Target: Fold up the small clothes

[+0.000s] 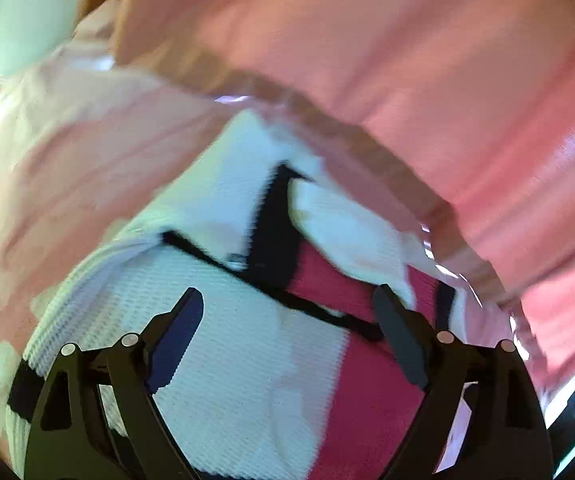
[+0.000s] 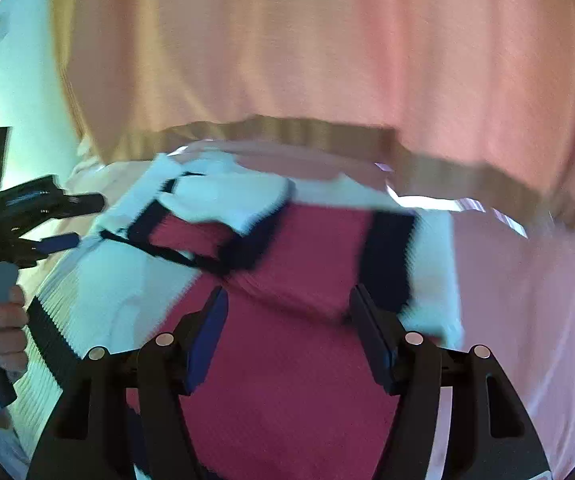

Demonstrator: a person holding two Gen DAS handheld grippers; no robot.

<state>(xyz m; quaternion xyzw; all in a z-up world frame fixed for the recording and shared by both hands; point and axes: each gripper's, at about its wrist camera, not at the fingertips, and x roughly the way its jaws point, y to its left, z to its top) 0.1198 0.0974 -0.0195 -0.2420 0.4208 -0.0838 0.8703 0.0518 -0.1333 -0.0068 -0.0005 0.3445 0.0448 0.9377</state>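
Observation:
A small knit garment in white, crimson and black trim (image 1: 247, 344) lies crumpled on a pink sheet; it also shows in the right wrist view (image 2: 295, 288). My left gripper (image 1: 287, 300) is open, its jaws wide apart just above the white and crimson panels. My right gripper (image 2: 287, 304) is open over the crimson part, holding nothing. The left gripper shows in the right wrist view (image 2: 59, 220) at the garment's left edge, held by a hand. Both views are blurred by motion.
Pink fabric (image 1: 367, 40) with a brown hem band fills the far side, also in the right wrist view (image 2: 287, 60). A pale pink sheet (image 2: 527, 320) covers the surface. A pale wall (image 1: 15, 32) is at the far left.

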